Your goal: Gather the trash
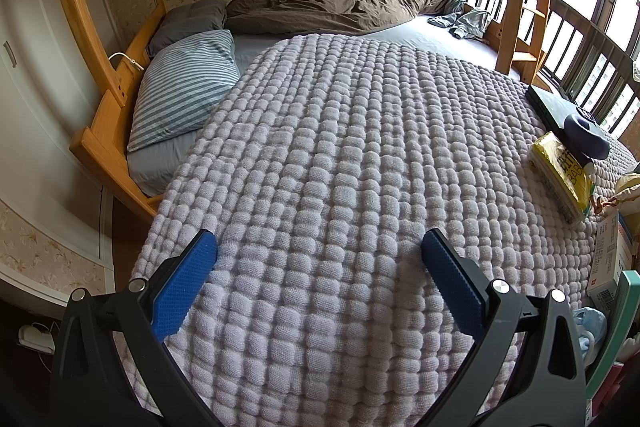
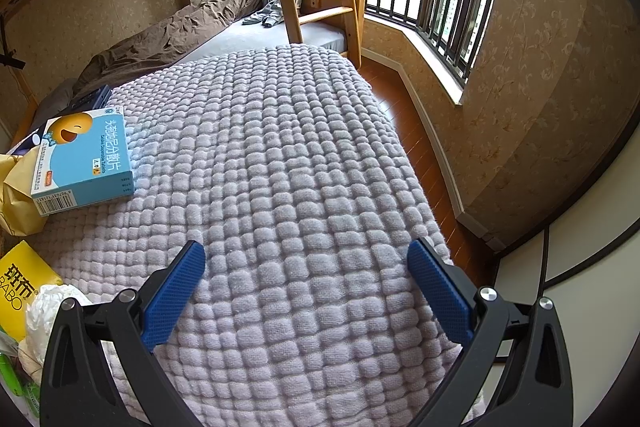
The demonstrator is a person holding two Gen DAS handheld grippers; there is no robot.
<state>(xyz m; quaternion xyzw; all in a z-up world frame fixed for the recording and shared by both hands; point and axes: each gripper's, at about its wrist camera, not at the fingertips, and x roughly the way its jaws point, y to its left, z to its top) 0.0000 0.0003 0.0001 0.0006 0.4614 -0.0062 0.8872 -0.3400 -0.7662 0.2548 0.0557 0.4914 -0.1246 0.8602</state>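
Both the left tongs (image 1: 319, 247) and right tongs (image 2: 306, 259) gape wide, empty, over the blanket (image 1: 360, 147); yellow pack (image 2: 22, 283) half cut off at the edge.

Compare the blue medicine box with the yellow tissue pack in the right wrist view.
The blue medicine box is a rigid carton, lying wholly in view; the yellow tissue pack is soft and cut off by the frame edge. The box leans partly on a yellow bag; the pack sits nearer the camera. Both are on the quilted blanket's left side.
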